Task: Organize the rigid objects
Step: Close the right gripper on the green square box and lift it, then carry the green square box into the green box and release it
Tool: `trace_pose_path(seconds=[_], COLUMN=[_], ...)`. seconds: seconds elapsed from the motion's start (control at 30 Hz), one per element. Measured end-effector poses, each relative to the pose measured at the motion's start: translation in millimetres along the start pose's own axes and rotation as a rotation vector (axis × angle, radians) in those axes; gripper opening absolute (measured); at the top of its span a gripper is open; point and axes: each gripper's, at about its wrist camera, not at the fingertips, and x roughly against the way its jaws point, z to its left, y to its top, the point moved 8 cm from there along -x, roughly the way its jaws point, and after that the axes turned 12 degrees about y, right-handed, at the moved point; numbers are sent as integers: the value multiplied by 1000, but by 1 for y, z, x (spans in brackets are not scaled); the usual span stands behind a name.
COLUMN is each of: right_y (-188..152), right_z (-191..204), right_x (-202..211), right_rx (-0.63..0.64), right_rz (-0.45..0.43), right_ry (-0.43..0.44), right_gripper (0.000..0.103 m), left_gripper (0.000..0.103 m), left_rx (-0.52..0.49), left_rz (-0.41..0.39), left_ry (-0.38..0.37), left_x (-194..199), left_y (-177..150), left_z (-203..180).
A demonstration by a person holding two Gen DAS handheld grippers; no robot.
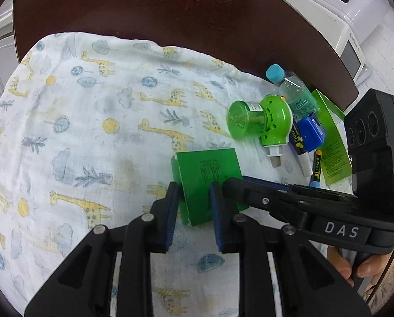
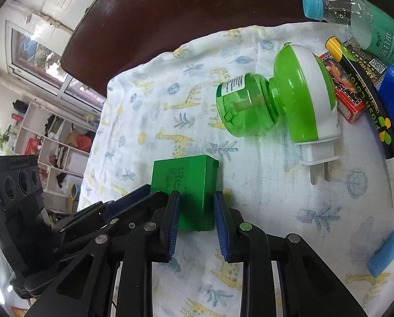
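Both grippers are on the small green box [image 1: 207, 185] in the middle of the giraffe-print cloth [image 1: 91, 121] spread over the dark counter [image 1: 170, 13]. The left gripper [image 1: 194, 206] has its fingers clamped on the box's sides, and the right gripper [image 2: 197, 216] pinches the same box from the opposite side. Just beyond lies the green plug-in repellent [image 2: 276, 100] on its side, prongs out. Behind it sit a blue-capped bottle [image 2: 355, 18], a chalk marker [image 2: 368, 92] and a blue block [image 1: 310, 132], bunched together.
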Motion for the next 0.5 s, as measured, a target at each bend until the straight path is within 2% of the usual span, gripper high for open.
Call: trace_pose_path(seconds=[0.23, 0.5], right_y=[5, 15], right_z=[15, 27], right_x=[33, 101], right_rx=[49, 122], right_rz=[-76, -207], right_ry=[17, 18], right_gripper=[28, 28], left_gripper=[20, 20], left_rx=[-58, -158], left_rz=[-85, -184], left_ry=[7, -1], left_x=[33, 67], left_y=[14, 27], left_z=[-26, -82])
